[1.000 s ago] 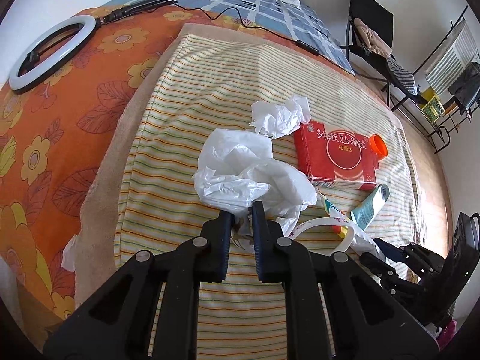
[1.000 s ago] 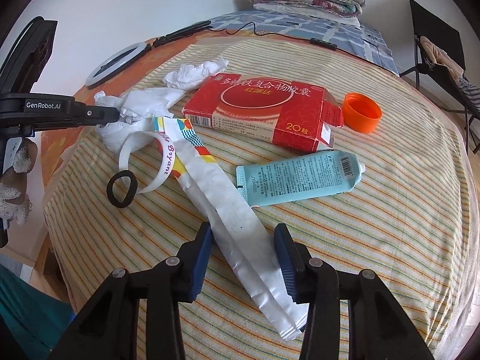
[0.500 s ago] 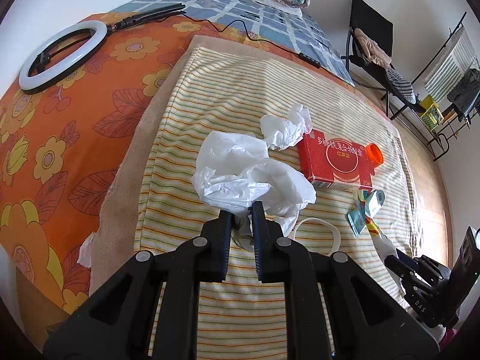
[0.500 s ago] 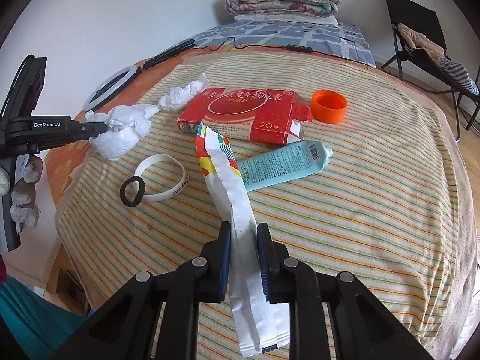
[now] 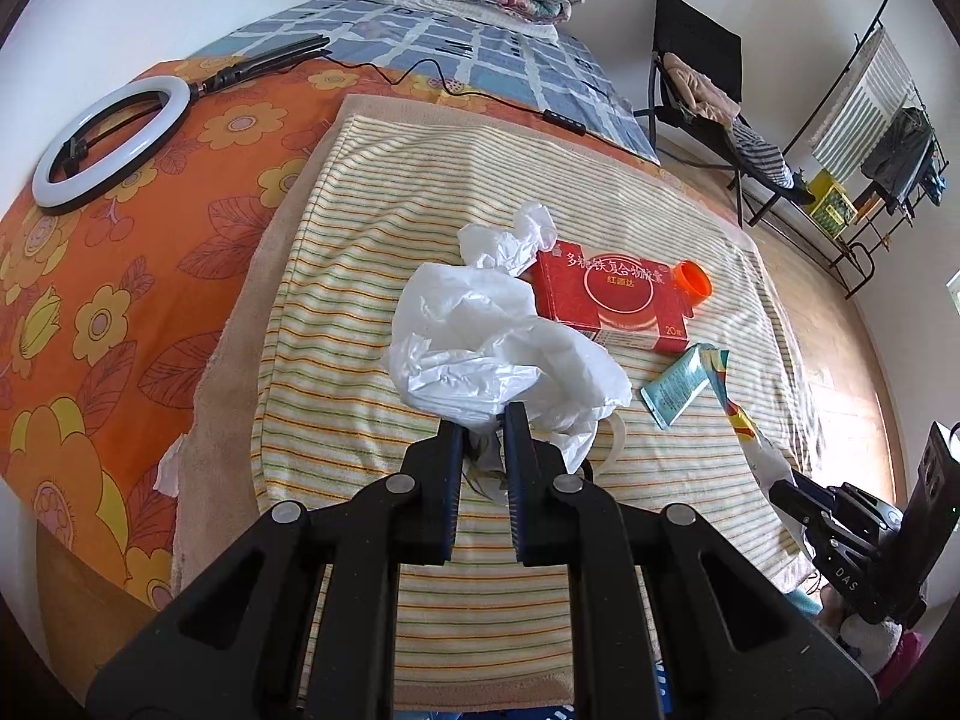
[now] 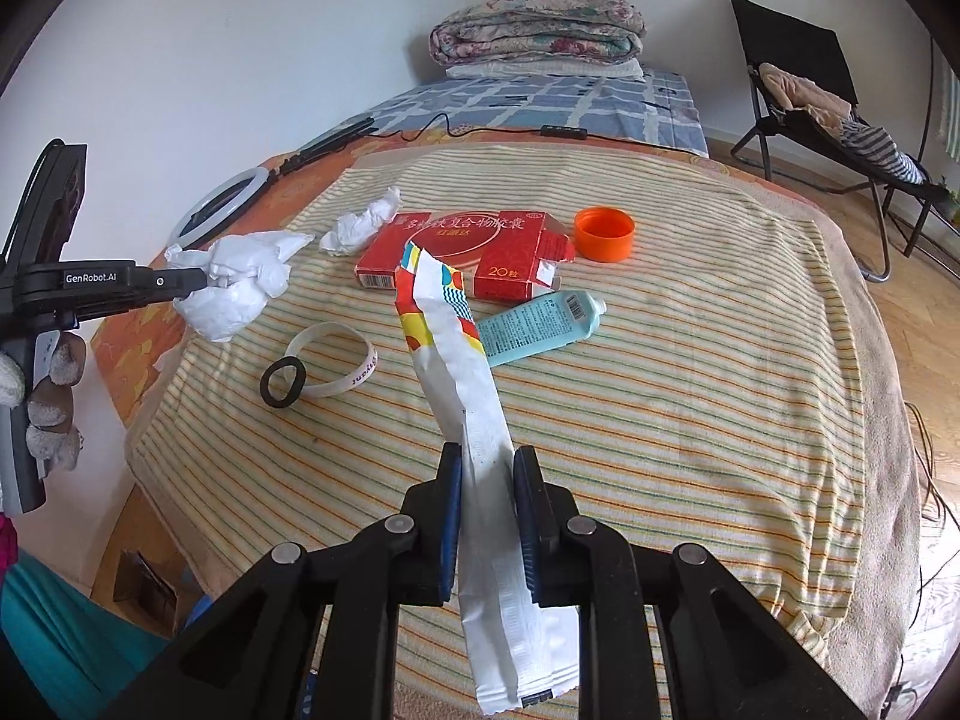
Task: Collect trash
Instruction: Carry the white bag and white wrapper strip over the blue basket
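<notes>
My left gripper [image 5: 483, 420] is shut on a crumpled white plastic bag [image 5: 480, 354], held above the striped towel [image 5: 372, 276]; from the right wrist view the bag [image 6: 237, 282] hangs at the left. My right gripper [image 6: 487, 459] is shut on a long white wrapper [image 6: 462, 372] with a colourful end, lifted off the towel. On the towel lie a crumpled tissue [image 6: 360, 228], a red box [image 6: 468, 258], an orange cap [image 6: 603, 233] and a teal tube [image 6: 540, 327].
A white wristband [image 6: 333, 363] and a black hair tie [image 6: 283, 383] lie near the towel's left edge. A ring light [image 5: 111, 141] rests on the orange floral sheet. Folded quilts [image 6: 537, 30] sit at the bed's far end; a black chair [image 6: 804, 90] stands at the right.
My right gripper closed on the wrapper and lifted it off the towel. My left gripper rose with the plastic bag; both views pulled back from the bed.
</notes>
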The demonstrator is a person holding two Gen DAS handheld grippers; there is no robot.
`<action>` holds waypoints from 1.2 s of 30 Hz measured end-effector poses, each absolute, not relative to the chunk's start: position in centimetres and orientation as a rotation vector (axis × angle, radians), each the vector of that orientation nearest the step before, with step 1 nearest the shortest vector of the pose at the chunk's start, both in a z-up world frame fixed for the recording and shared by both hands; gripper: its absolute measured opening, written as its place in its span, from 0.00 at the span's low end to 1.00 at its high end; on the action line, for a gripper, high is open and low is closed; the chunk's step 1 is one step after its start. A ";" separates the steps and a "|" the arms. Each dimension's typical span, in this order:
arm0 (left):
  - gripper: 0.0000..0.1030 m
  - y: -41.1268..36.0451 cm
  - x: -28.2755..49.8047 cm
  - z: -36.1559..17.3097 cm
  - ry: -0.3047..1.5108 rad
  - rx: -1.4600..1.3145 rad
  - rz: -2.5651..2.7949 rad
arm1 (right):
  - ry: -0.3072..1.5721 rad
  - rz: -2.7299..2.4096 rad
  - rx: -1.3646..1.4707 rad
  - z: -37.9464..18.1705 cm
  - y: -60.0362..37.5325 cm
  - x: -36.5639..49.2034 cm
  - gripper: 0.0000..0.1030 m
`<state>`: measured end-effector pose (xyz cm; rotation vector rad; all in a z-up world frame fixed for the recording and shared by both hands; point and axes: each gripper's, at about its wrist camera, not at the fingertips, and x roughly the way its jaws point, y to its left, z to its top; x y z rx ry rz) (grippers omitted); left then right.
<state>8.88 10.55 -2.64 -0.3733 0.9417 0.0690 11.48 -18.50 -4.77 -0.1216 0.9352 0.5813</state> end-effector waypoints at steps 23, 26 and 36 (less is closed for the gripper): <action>0.11 3.3 -1.7 -3.2 0.990 -0.264 -0.121 | 0.919 0.605 0.012 -3.0 -22.7 5.1 0.15; 0.11 2.6 -3.3 -3.7 1.012 -0.264 -0.146 | 0.928 0.608 0.034 -3.1 -23.4 4.2 0.15; 0.11 0.0 -7.7 -6.3 1.076 -0.223 -0.205 | 0.960 0.647 0.041 -4.0 -24.4 0.0 0.15</action>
